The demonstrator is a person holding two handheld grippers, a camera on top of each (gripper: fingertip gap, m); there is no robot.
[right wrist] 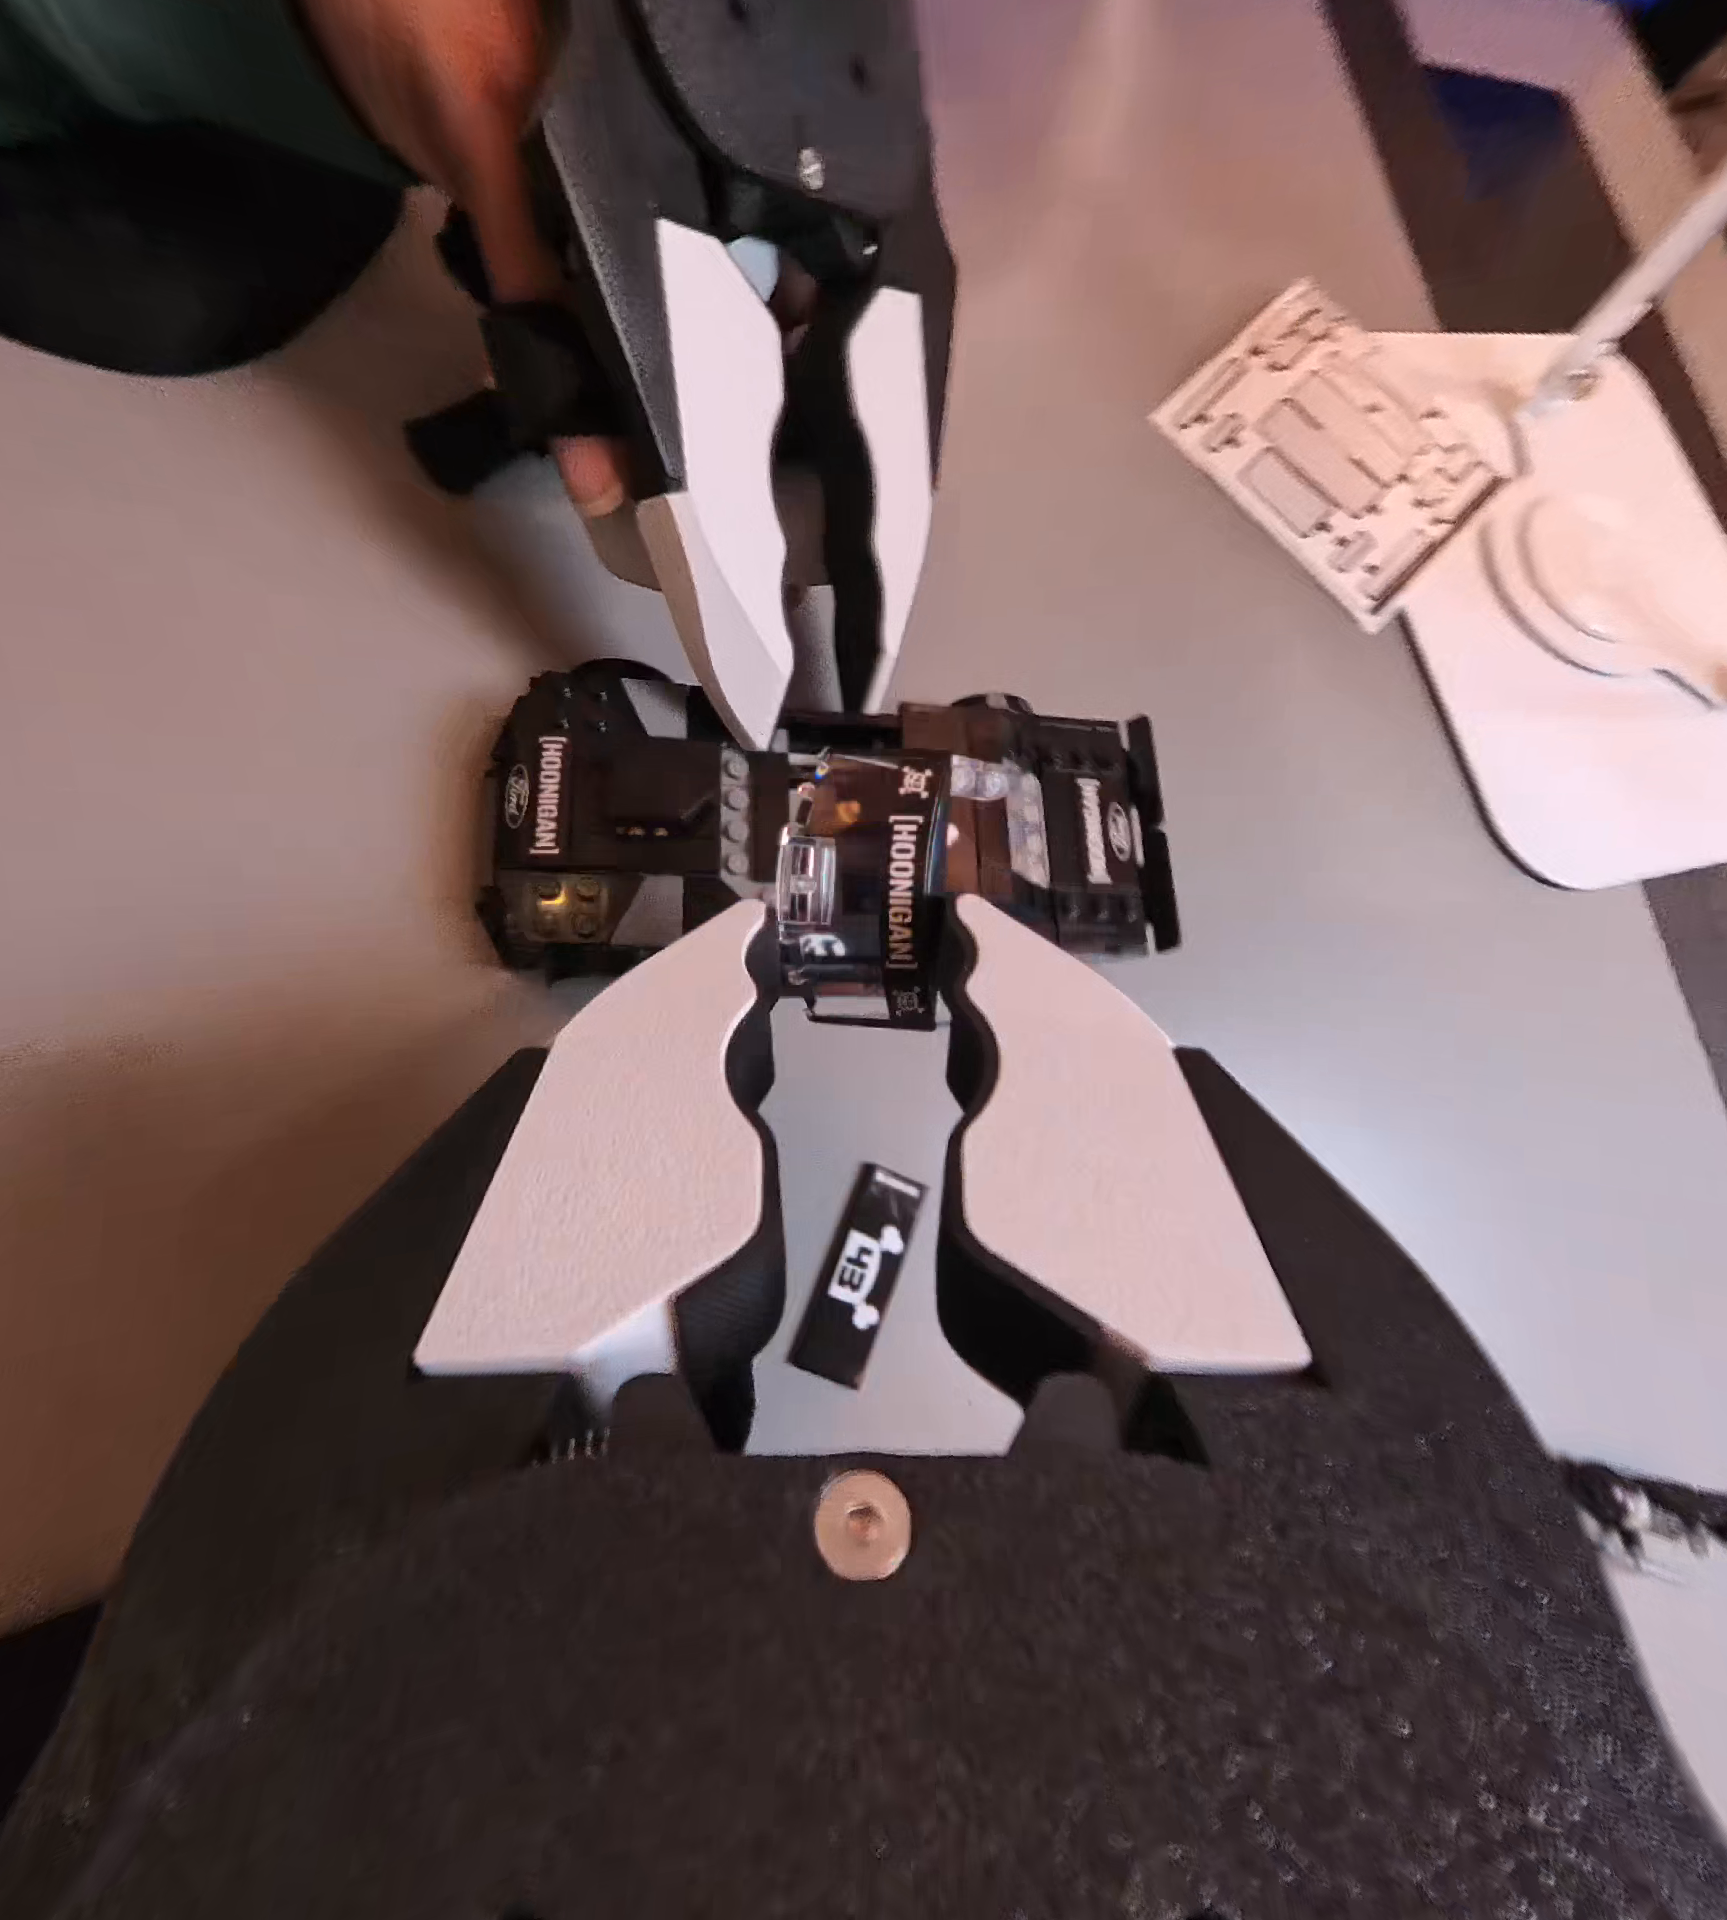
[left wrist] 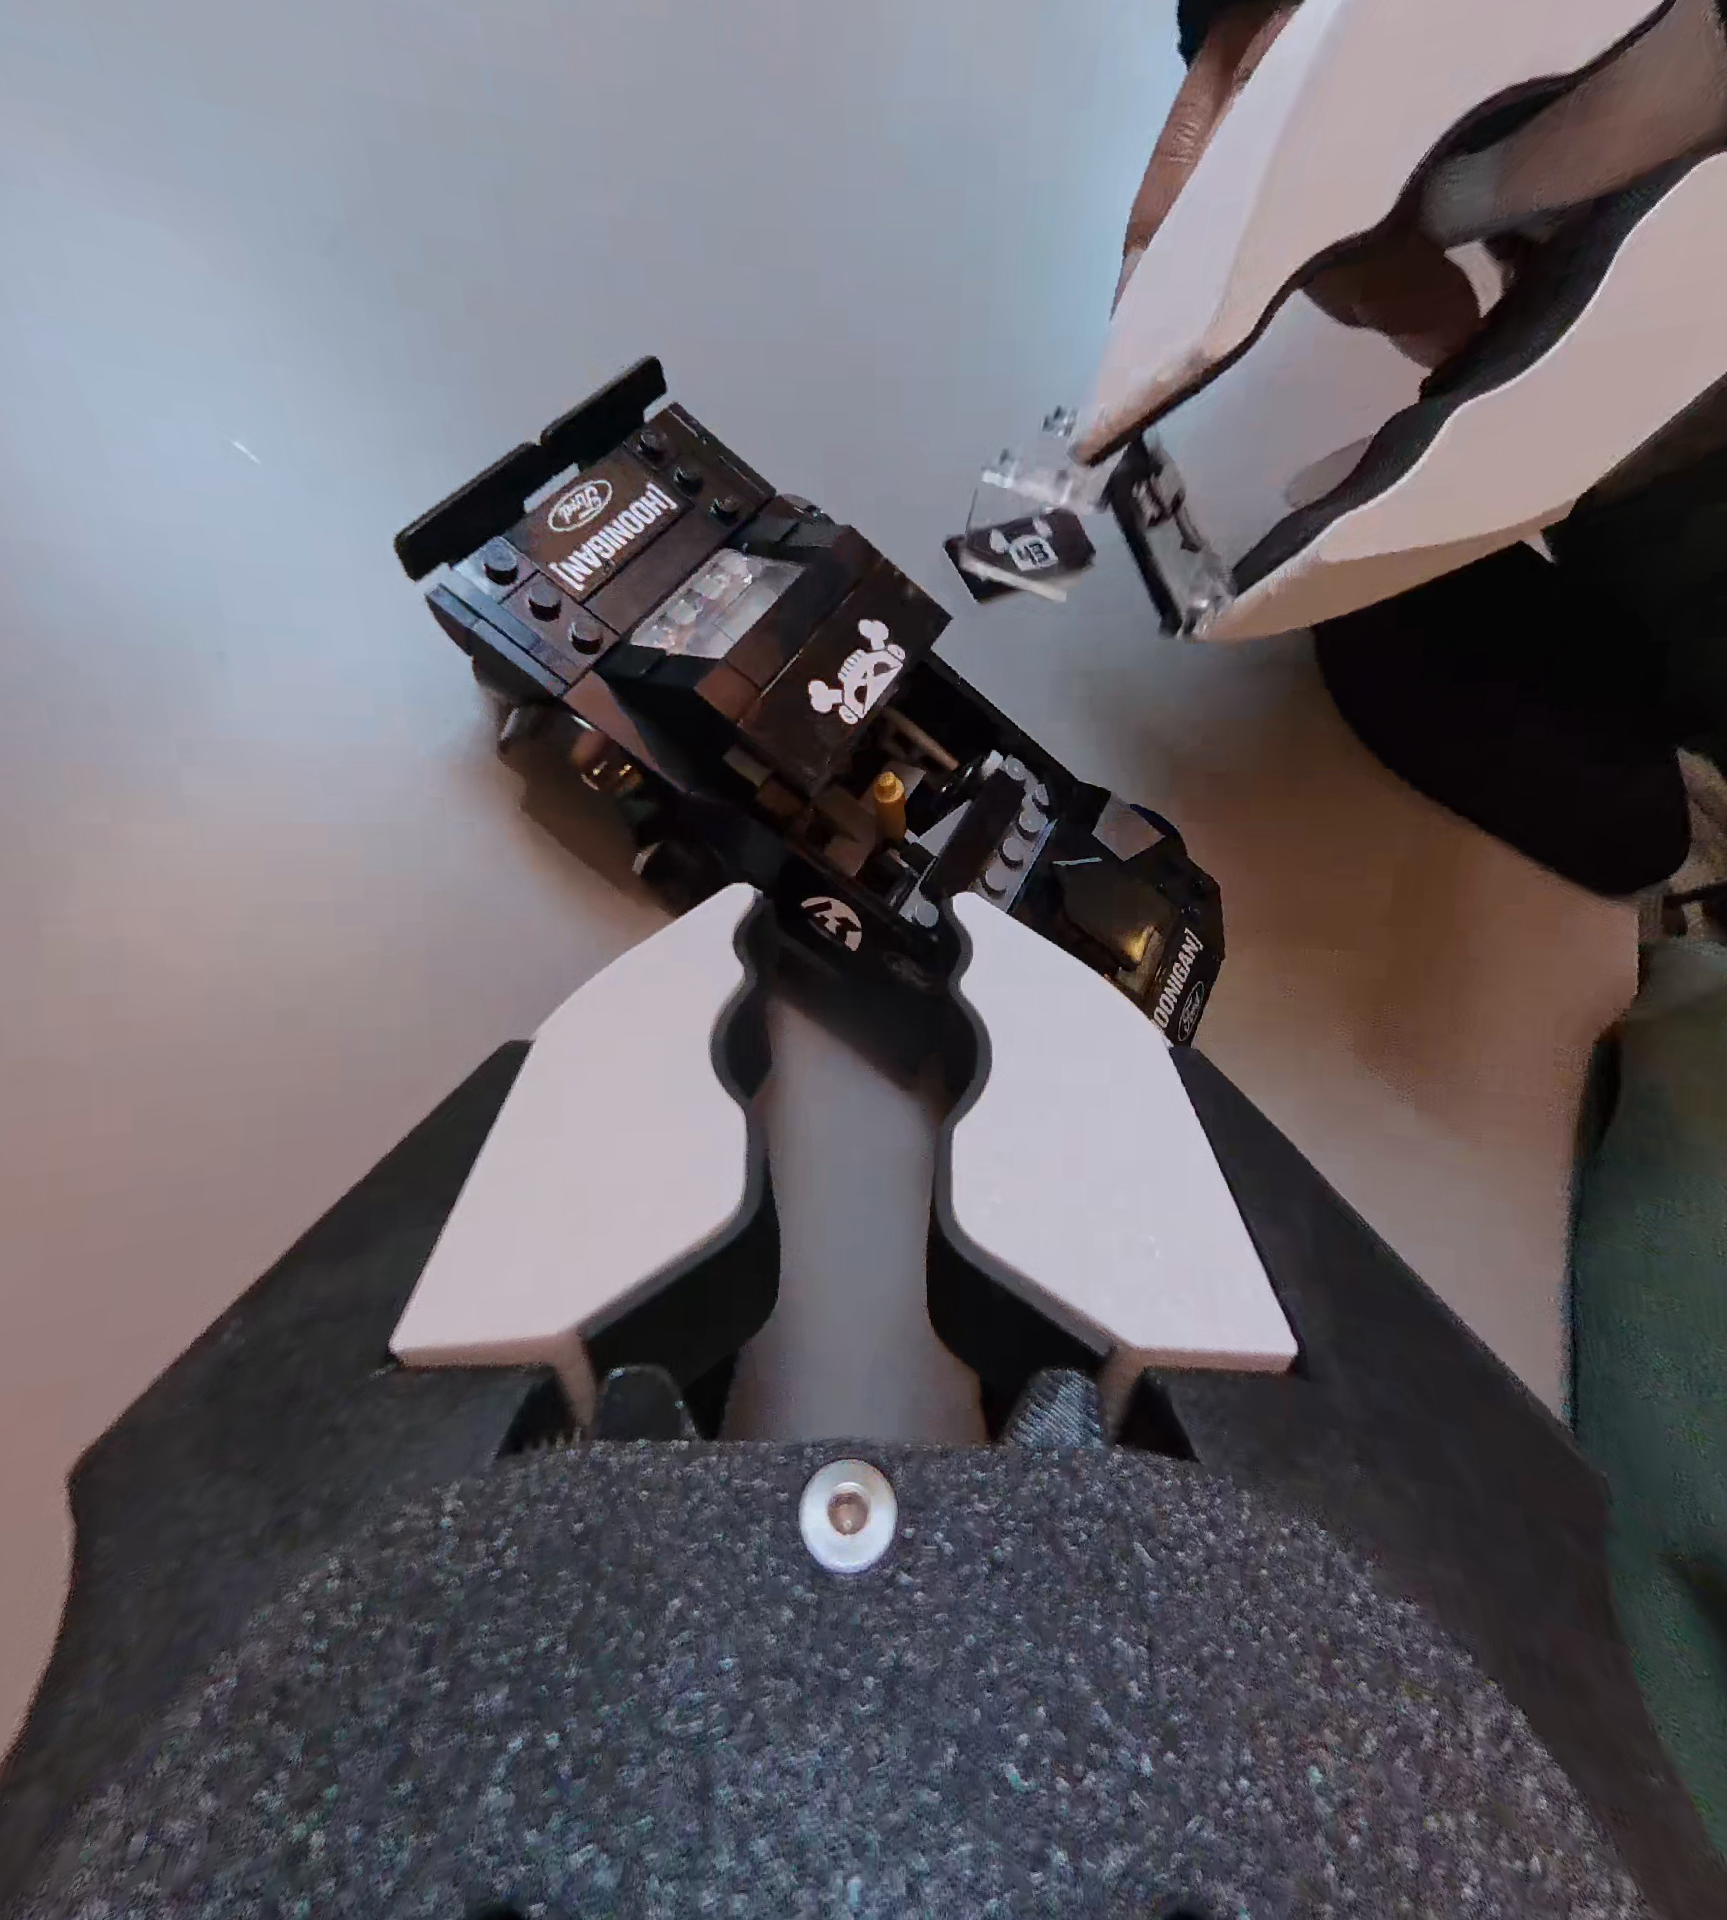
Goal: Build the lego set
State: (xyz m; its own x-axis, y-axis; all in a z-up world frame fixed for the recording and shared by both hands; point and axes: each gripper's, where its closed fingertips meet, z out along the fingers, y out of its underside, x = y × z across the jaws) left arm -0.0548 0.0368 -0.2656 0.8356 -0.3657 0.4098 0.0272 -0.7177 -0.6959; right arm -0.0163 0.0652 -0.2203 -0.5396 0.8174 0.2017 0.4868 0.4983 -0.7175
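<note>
The black lego car (left wrist: 797, 707) sits on the pale surface (left wrist: 215, 727). The left gripper (left wrist: 854, 930) has its jaws pinched on the car's side. The right gripper (right wrist: 859, 966) hovers above the car, jaws closed on a clear windscreen piece (right wrist: 854, 904). A black printed tile (right wrist: 854, 1273) lies on the surface below it.

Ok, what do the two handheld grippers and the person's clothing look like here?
Both the left gripper and right gripper match: flat white fingers with wavy black inner edges, a speckled black body and a silver screw. A dark green sleeve shows.
</note>
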